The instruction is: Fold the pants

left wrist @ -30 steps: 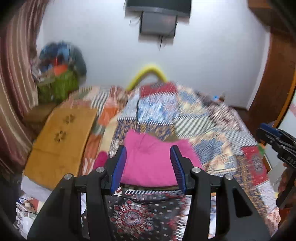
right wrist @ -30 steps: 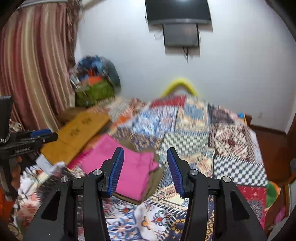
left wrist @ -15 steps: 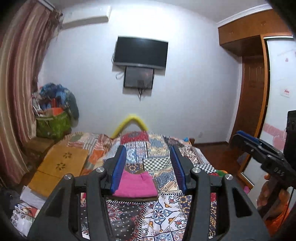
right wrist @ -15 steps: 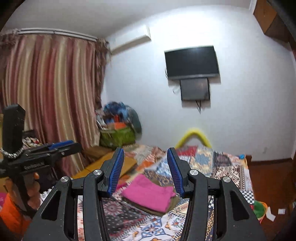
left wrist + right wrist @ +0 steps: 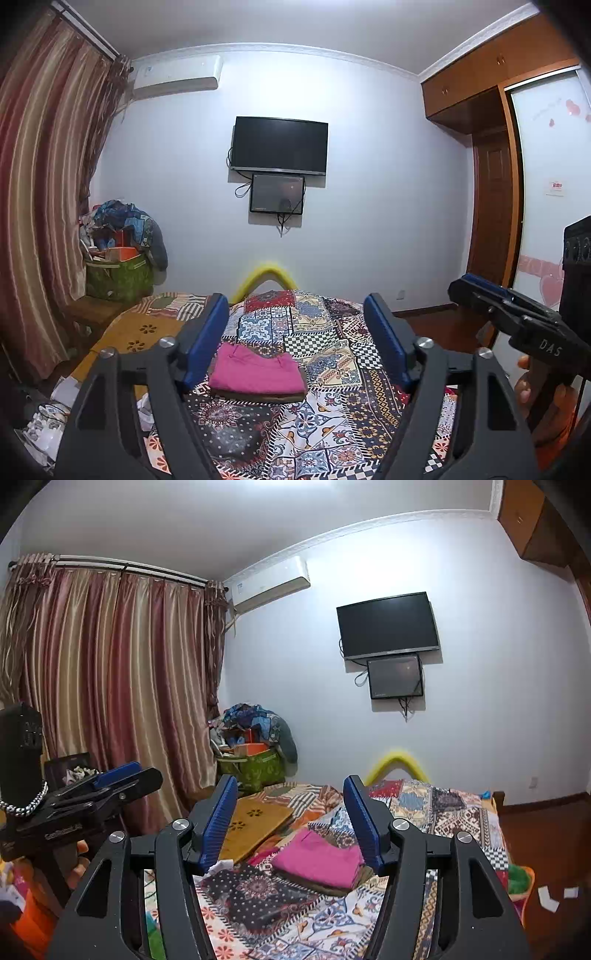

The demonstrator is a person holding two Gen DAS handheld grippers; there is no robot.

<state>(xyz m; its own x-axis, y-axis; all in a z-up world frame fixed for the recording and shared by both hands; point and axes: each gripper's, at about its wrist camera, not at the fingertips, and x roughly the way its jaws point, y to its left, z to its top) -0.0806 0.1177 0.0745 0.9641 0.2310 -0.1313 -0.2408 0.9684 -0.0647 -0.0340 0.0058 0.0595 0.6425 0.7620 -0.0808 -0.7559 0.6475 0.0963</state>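
Note:
The folded pink pants (image 5: pixel 255 373) lie on a folded brown garment (image 5: pixel 266 396) on the patchwork bed cover (image 5: pixel 332 369). They also show in the right wrist view (image 5: pixel 317 860). My left gripper (image 5: pixel 295 336) is open and empty, held high and well back from the pile. My right gripper (image 5: pixel 290 823) is open and empty, also raised and back from the bed. The right gripper shows at the right edge of the left wrist view (image 5: pixel 509 317). The left gripper shows at the left of the right wrist view (image 5: pixel 92 794).
A yellow-brown mat (image 5: pixel 136 332) lies on the bed's left side. A green bag heaped with clothes (image 5: pixel 118 273) stands in the corner by the striped curtain (image 5: pixel 110 701). A TV (image 5: pixel 279 146) hangs on the far wall. A wardrobe (image 5: pixel 517 147) stands at the right.
Both grippers have pulled up and back from the bed, so the pink pile looks smaller and farther. The views now take in the wall, TV and ceiling. Both stay open.

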